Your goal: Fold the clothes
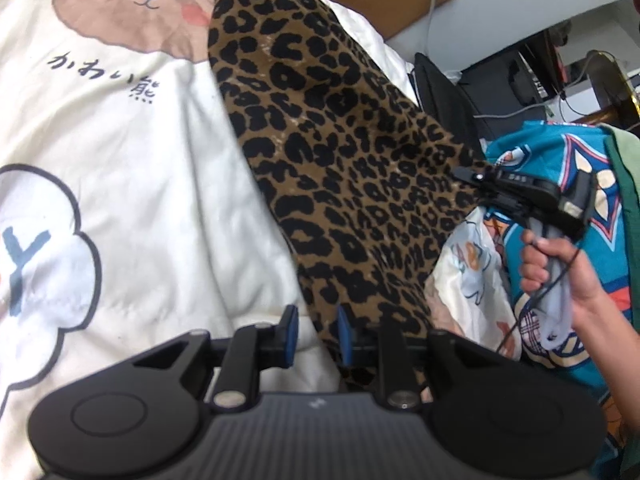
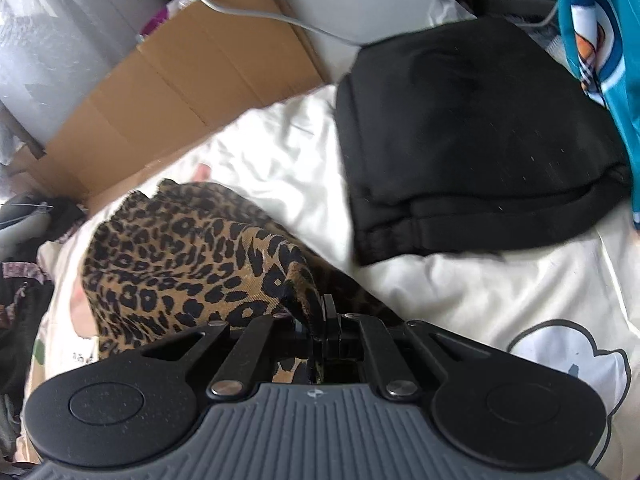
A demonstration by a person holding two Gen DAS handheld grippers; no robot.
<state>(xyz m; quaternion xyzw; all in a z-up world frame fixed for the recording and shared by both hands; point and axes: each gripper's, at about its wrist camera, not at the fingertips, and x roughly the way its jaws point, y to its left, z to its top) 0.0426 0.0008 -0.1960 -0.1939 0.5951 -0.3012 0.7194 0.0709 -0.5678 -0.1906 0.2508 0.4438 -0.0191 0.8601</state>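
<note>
Now leopard-print cloth [image 2: 176, 256] pinched in right gripper [image 2: 320, 320] jaws

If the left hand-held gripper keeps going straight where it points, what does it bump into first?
Probably the leopard-print cloth in front of the left hand-held gripper, or the white bedcover beside it; depth is hard to judge.

A cream bedspread [image 1: 132, 184] printed with a cartoon bear [image 1: 132, 8] and clouds covers the bed, flattened cardboard [image 2: 168, 80] and a white cable [image 2: 256, 12] lying beyond its far edge.
</note>
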